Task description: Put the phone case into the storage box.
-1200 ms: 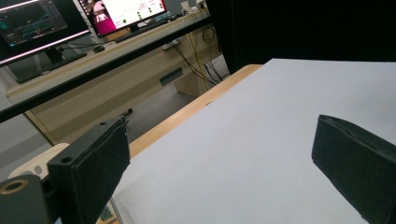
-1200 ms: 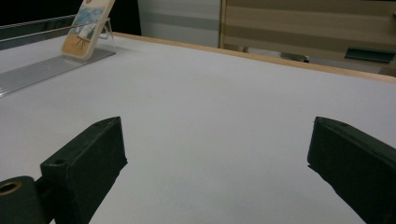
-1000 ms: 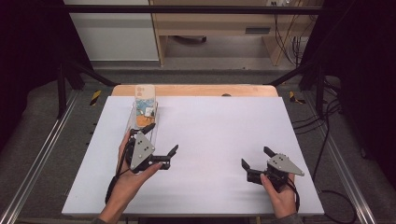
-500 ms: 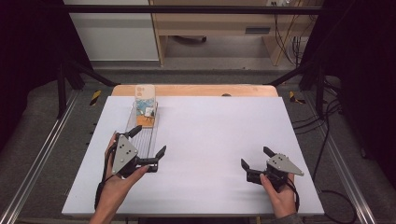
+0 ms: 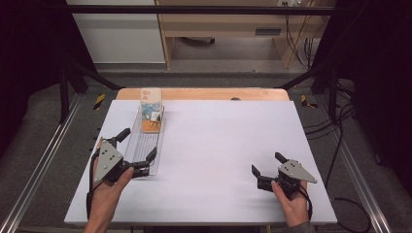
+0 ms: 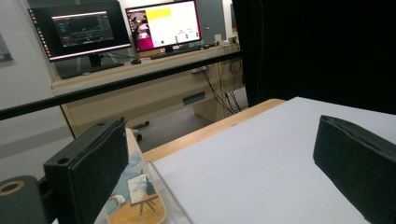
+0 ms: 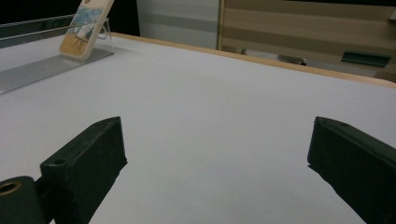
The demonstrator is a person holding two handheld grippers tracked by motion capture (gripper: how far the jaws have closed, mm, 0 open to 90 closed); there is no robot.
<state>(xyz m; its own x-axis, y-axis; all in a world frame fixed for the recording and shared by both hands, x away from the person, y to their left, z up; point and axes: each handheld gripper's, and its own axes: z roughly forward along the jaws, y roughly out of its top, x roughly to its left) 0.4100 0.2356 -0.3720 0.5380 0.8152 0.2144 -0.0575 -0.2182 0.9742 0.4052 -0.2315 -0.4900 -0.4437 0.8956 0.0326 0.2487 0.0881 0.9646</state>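
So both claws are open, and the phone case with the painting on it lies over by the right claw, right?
Not quite. Both claws are open, but the phone case stands in the clear rack on the left side of the table, by the left claw. The right claw is far from it, over bare table. The high view shows this.
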